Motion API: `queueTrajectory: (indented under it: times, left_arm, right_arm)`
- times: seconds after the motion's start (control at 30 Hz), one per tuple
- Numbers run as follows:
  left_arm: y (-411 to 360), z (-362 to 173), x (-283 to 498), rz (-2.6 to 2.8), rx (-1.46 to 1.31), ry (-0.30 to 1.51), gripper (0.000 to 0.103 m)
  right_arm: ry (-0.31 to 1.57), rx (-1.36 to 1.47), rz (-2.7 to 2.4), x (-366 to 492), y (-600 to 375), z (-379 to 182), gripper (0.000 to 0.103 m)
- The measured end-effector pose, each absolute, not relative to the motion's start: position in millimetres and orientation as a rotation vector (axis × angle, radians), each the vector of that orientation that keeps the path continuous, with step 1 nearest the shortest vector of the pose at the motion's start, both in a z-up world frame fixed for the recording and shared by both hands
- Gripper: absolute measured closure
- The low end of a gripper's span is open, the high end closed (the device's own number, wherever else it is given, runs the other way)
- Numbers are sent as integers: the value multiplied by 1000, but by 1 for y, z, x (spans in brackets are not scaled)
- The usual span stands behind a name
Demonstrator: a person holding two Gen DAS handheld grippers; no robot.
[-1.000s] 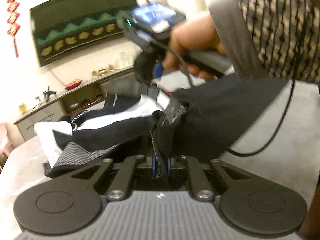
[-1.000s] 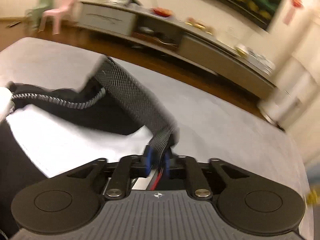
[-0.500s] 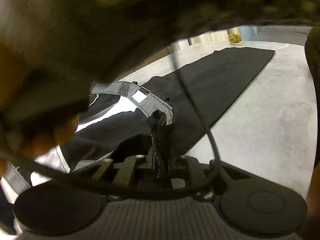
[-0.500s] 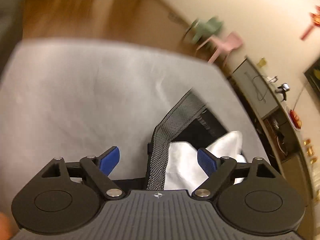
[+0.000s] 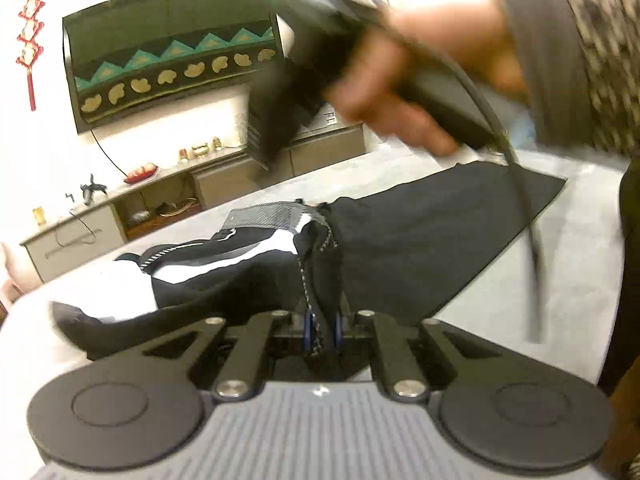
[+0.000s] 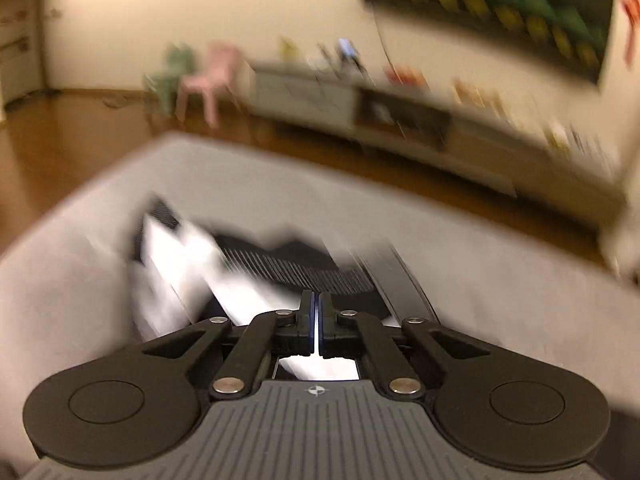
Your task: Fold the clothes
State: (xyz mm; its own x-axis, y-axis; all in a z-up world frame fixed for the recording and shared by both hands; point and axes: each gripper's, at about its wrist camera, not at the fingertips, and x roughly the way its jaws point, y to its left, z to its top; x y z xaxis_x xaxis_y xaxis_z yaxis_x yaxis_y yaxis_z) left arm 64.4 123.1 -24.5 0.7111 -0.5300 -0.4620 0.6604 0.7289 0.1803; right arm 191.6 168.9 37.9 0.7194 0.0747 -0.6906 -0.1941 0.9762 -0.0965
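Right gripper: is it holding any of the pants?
No, the right gripper is shut with only a thin bright gap between its fingers, and the black and white pants lie beyond them.

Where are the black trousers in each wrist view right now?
Left wrist: black trousers fill the centre, waist end pinched in the left gripper.
Right wrist: blurred waistband just ahead of the right gripper.
Shared landmark: wall TV.

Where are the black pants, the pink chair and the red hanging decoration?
black pants (image 5: 440, 232), left wrist view, on the flat leg.
pink chair (image 6: 208, 76), right wrist view, on its seat and back.
red hanging decoration (image 5: 29, 40), left wrist view, on its middle.
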Motion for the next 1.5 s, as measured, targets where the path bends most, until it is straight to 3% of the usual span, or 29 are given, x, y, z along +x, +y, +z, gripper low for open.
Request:
queueTrajectory:
  times: [0.07, 0.1, 0.13, 0.2, 0.23, 0.3, 0.47, 0.57, 0.63, 0.73, 0.87, 1.03, 1.2, 1.5]
  left_arm:
    - [118, -31, 64, -674, 375, 408, 93]
    - [114, -36, 64, -671, 392, 413, 93]
    - [109, -41, 64, -666, 410, 419, 93]
    - [104, -48, 63, -666, 431, 424, 93]
    - [103, -50, 63, -667, 440, 426, 93]
    - [101, -55, 64, -670, 456, 429, 93]
    - [99, -62, 70, -698, 494, 445, 93]
    - [102, -58, 64, -708, 475, 449, 93]
    - [104, -57, 67, -710, 466, 452, 93]
    - [107, -52, 58, -705, 456, 444, 93]
    - [112, -41, 55, -692, 429, 431, 93]
    - [121, -22, 47, -667, 392, 391, 93]
    - [132, 0, 37, -659, 337, 330, 93]
    - [138, 6, 44, -600, 278, 274, 93]
  right_arm:
    - [766, -214, 180, 185, 180, 26, 99]
    - [743, -240, 229, 180, 196, 26, 89]
    - [717, -268, 286, 175, 215, 28, 68]
    - [663, -371, 437, 192, 268, 34, 37]
    - [635, -425, 515, 202, 296, 37, 27]
    - [676, -538, 636, 216, 348, 26, 20]
    - [791, -795, 748, 238, 438, -32, 20]
    - [829, -815, 696, 257, 450, -45, 28]
    - [855, -823, 657, 270, 457, -53, 74]
    - [794, -808, 613, 277, 450, -42, 97]
    - [674, -636, 518, 278, 408, -1, 99]
    - [565, -180, 355, 263, 292, 57, 99]
    - [560, 336, 292, 235, 177, 66, 99]
    - [574, 744, 400, 251, 140, 81, 98]
